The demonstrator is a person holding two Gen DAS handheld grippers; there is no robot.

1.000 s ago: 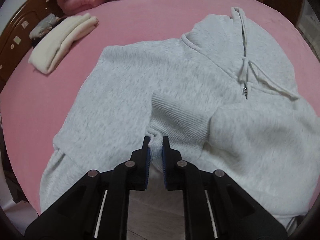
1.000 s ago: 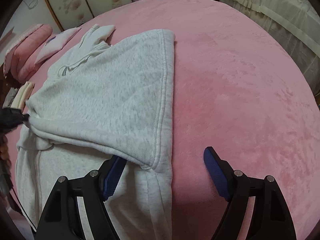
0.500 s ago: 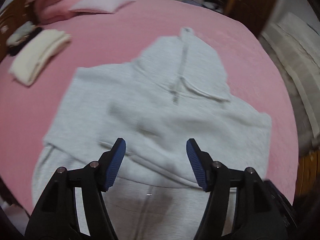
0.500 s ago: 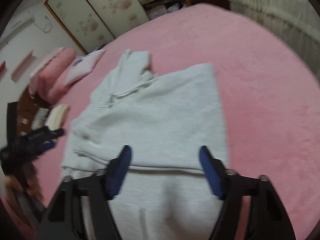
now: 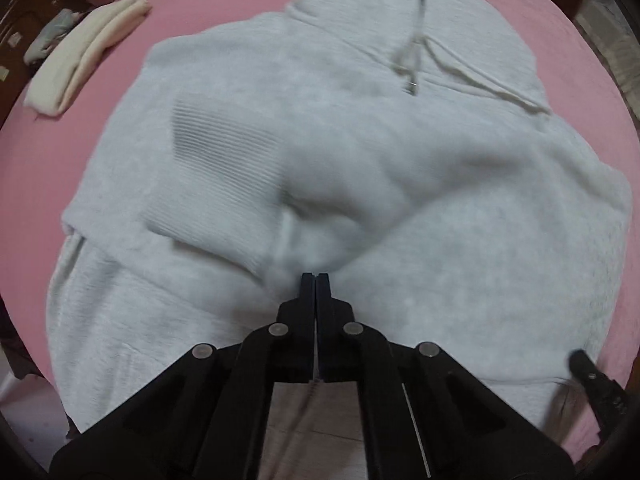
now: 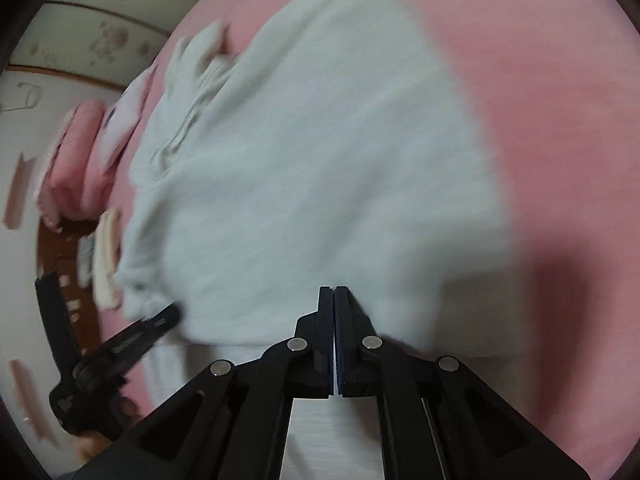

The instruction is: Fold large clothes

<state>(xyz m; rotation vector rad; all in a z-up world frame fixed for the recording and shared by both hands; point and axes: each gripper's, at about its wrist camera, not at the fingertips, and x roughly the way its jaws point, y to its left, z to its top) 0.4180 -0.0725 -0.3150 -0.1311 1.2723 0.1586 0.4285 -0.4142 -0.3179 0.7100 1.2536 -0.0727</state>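
Observation:
A large light grey hoodie [image 5: 360, 168] lies on the pink bed, hood and zip at the far end, both sleeves folded across the chest; one ribbed cuff [image 5: 216, 184] lies at the middle left. My left gripper [image 5: 315, 280] is shut on the hoodie fabric near the cuff. In the right wrist view the hoodie [image 6: 320, 168] is blurred by motion. My right gripper [image 6: 333, 292] is shut on the hoodie's near folded edge. The left gripper also shows in the right wrist view [image 6: 120, 344] at the hoodie's left edge.
A folded cream garment [image 5: 84, 56] lies on the pink bed [image 5: 80, 140] at the far left. Pink pillows [image 6: 76, 160] are stacked at the head of the bed. The right gripper's tip shows in the left wrist view [image 5: 592, 376] at the lower right. Wood floor lies below the bed edge.
Both grippers were open half a second ago, held above the hoodie. Now both have come down and shut on the hoodie's near part. The views are blurred by motion.

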